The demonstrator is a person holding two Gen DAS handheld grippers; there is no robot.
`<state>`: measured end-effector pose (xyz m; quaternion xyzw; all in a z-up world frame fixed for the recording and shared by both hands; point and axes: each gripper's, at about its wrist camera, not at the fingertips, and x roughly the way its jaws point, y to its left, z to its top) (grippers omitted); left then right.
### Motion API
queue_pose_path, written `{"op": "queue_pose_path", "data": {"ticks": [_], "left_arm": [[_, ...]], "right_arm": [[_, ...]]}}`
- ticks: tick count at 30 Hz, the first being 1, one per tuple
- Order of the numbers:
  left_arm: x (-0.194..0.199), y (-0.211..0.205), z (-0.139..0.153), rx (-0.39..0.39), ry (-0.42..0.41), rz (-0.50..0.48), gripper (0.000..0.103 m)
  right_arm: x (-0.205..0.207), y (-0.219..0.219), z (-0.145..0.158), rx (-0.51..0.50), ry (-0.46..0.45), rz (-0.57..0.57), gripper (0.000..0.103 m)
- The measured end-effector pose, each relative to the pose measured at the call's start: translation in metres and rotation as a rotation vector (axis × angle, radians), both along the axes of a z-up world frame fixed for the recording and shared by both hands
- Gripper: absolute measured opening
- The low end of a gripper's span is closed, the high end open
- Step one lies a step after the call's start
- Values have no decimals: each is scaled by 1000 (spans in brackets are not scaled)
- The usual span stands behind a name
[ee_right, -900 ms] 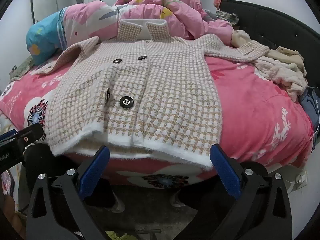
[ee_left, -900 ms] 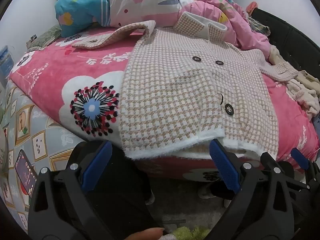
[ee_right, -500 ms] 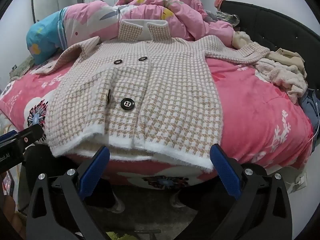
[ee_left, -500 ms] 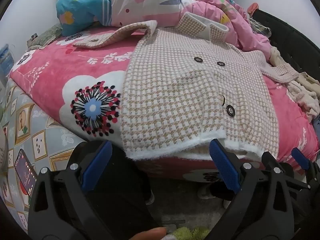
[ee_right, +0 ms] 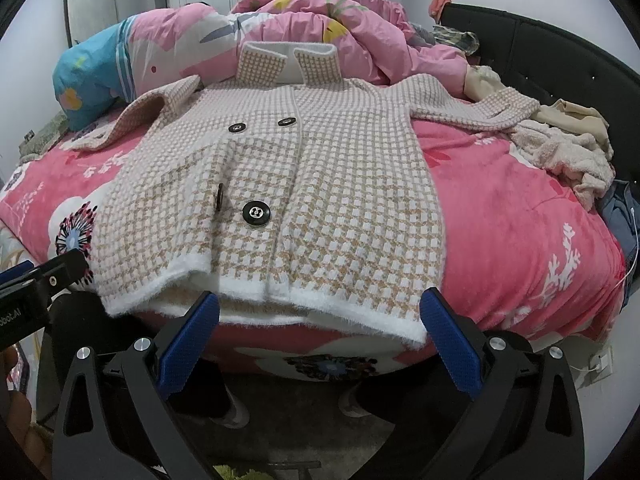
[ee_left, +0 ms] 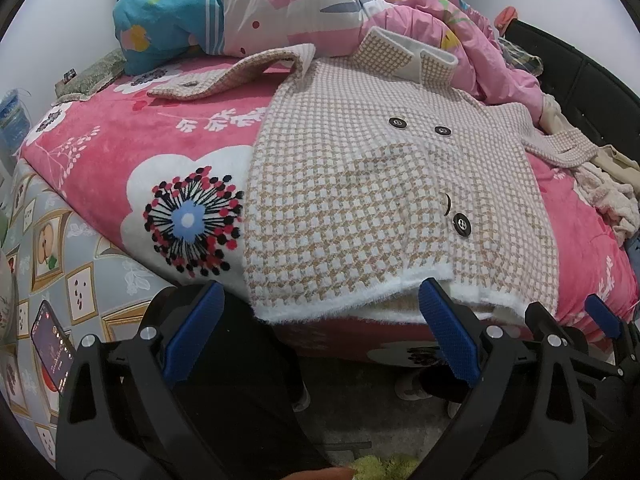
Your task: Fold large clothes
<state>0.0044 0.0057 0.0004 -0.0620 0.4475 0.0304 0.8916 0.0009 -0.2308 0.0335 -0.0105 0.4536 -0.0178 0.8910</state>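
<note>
So both sets of jaws are spread wide with nothing in them: the left gripper [ee_left: 320, 332] and right gripper [ee_right: 318, 334] are black plastic frames with ribbed blue pads, hanging just short of the bed's near edge. Right past them is the coat [ee_right: 280, 200], a fuzzy knit in a small tan-and-white houndstooth check with a fluffy white hem that droops slightly over the bed edge. It lies flat, front side up, closed, with four shiny black buttons [ee_right: 256, 212] in two pairs. Long axis runs straight away from the grippers: hem nearest, stiff collar [ee_right: 288, 62] at the far end, propped against a puffy pink duvet [ee_right: 340, 28]. One sleeve stretches out each side, the left one curling up at the cuff [ee_left: 232, 76]. Underneath is a plush hot-pink blanket [ee_left: 120, 148] with big white flower prints. A crumpled pile of cream clothes [ee_right: 560, 148] sits off to the right by the black padded headboard [ee_right: 560, 52].
</note>
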Motion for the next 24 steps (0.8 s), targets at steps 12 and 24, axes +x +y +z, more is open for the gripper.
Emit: {"op": "queue_pose_path", "data": {"ticks": [12,24], "left_arm": [[1,2,3,4,-2,2,94],[0,5,5,6,-5,6,94]], "right_arm": [[0,0,0,-2,-1,3,98],[-1,1,0,-1,-2,3,98]]}}
